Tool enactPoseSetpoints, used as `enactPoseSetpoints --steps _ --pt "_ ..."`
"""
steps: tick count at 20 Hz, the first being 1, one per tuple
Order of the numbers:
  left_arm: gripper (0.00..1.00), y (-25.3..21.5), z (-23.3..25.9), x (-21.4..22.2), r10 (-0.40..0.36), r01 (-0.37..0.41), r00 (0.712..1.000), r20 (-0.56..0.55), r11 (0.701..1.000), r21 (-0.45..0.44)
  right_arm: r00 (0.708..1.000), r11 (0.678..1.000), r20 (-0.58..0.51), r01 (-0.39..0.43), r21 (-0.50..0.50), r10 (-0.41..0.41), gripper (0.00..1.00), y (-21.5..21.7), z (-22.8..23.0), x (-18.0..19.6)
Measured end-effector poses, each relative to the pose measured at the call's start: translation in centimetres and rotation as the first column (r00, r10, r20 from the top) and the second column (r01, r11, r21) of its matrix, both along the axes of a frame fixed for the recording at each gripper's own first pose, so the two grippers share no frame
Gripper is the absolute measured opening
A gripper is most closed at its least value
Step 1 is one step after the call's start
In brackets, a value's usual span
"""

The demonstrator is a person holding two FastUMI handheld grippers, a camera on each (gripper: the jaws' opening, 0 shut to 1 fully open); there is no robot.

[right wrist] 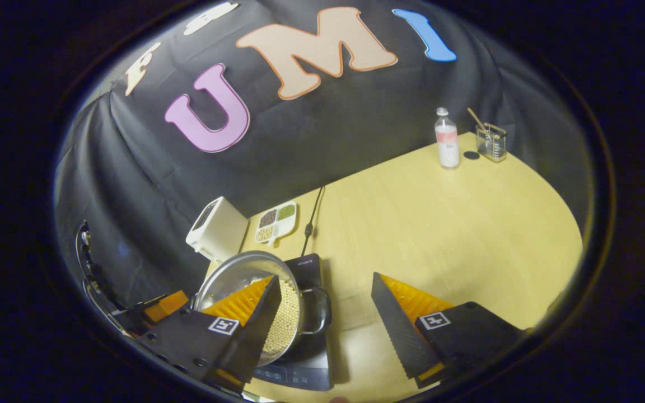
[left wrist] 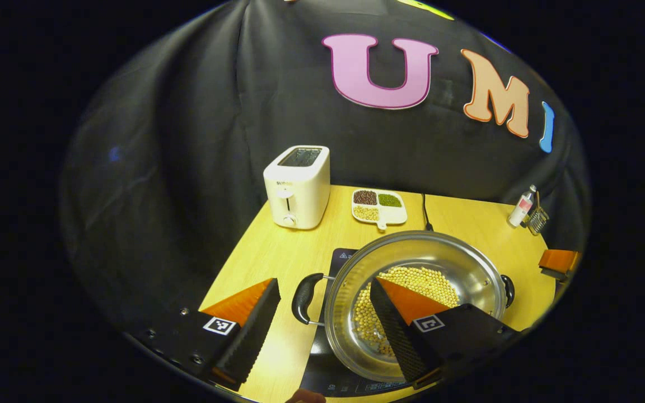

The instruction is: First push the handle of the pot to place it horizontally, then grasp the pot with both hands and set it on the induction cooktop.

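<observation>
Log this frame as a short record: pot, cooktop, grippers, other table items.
pot: steel pot holding pale beans, on the cooktop
handles: one on each side, roughly level
left hand-held gripper: open, fingers straddling the left handle
right hand-held gripper: open, around the right handle
others: toaster, bean tray, bottle, glass holder

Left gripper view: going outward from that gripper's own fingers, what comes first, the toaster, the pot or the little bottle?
1. The pot, holding pale beans, sits on the cooktop right at the left gripper, its near handle between the open fingers.
2. The toaster stands farther back, on the left by the cloth wall.
3. The bottle is farthest, at the table's far right corner.
</observation>
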State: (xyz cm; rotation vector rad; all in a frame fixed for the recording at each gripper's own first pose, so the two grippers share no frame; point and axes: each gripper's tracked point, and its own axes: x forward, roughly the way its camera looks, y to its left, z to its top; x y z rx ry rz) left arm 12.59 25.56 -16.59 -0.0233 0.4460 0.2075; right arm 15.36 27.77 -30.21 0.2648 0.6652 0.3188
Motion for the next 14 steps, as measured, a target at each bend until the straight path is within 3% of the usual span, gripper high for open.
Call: enactPoseSetpoints --steps 1,2,3,5,6,7,8,11,12,13,14 --pt "0.99 -0.1 1.0 -0.6 0.006 -0.006 1.0 0.018 1.0 0.021 1.0 1.0 0.021 -0.001 -0.003 0.001 0.92 -0.6 0.9 0.0" --pt "0.99 -0.6 1.9 -1.1 0.009 -0.01 0.999 0.035 0.999 0.038 0.999 1.0 0.045 -0.002 -0.008 0.003 1.0 -1.2 1.9 -0.1" --pt "0.99 -1.3 2.9 -1.5 0.015 -0.017 0.999 0.052 0.999 0.05 0.998 1.0 0.068 -0.001 -0.016 0.002 0.92 -2.1 2.8 -0.1" --pt "0.99 -3.3 4.4 -1.8 0.018 -0.024 0.995 0.096 0.998 0.059 0.993 1.0 0.119 -0.005 -0.026 0.008 0.92 -3.9 5.0 0.0" --pt "0.99 -4.6 5.2 -2.0 0.018 -0.025 0.993 0.118 0.998 0.055 0.99 1.0 0.141 -0.012 -0.029 0.016 1.0 -4.7 6.1 -0.1" --pt "0.99 -5.9 6.1 -2.1 0.017 -0.024 0.99 0.142 0.999 0.046 0.986 0.999 0.164 -0.021 -0.031 0.025 1.0 -5.6 7.3 -0.2" --pt "0.99 -7.3 6.8 -2.5 0.012 -0.018 0.987 0.163 0.999 0.035 0.982 0.999 0.188 -0.029 -0.036 0.035 0.92 -6.6 8.5 -0.3" --pt "0.99 -12.0 9.7 -3.0 0.003 -0.01 0.973 0.23 1.0 0.029 0.962 0.997 0.263 -0.055 -0.061 0.069 0.91 -10.1 11.6 -0.4" --pt "0.99 -13.5 10.5 -3.4 0.0 -0.008 0.969 0.246 0.999 0.031 0.956 0.996 0.281 -0.067 -0.057 0.08 0.92 -10.9 12.6 -0.7" --pt "0.99 -15.3 11.5 -3.6 -0.011 0.003 0.964 0.266 0.999 0.032 0.949 0.996 0.302 -0.075 -0.048 0.086 1.0 -11.8 13.8 -0.8" --pt "0.99 -17.2 12.2 -3.9 -0.025 0.017 0.958 0.286 0.999 0.032 0.94 0.996 0.331 -0.078 -0.043 0.088 0.92 -12.8 14.8 -1.1"
